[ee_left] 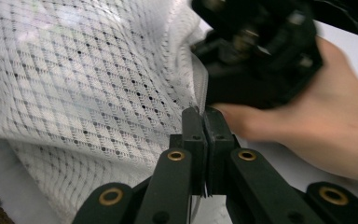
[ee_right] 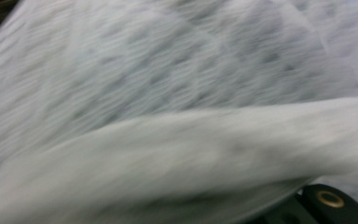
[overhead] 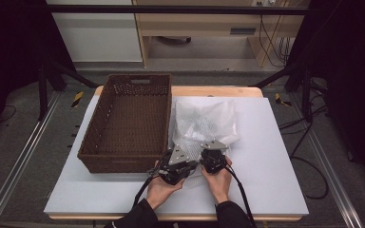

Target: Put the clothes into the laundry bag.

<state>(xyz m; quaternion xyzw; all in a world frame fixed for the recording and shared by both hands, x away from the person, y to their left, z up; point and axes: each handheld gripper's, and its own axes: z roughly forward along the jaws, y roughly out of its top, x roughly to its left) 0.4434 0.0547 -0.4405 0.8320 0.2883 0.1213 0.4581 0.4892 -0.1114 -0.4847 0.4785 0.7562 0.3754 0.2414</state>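
The white mesh garment [overhead: 203,124] lies on the table [overhead: 275,156] just right of the wicker basket [overhead: 128,123]. Its thin hem could slip or tear if the hands pull apart unevenly. The left tongs [ee_left: 201,119] are clamped on the hem. The right tongs [overhead: 213,159] sit close beside them at the garment's near edge, closed, probably on cloth, though blur hides the grip.

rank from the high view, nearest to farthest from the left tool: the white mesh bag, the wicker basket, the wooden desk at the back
1. White mesh bag: its near edge sits at the left tool, whose jaws are shut on it.
2. Wicker basket: just to the tool's left, near wall close by.
3. Wooden desk: far back, beyond the table.
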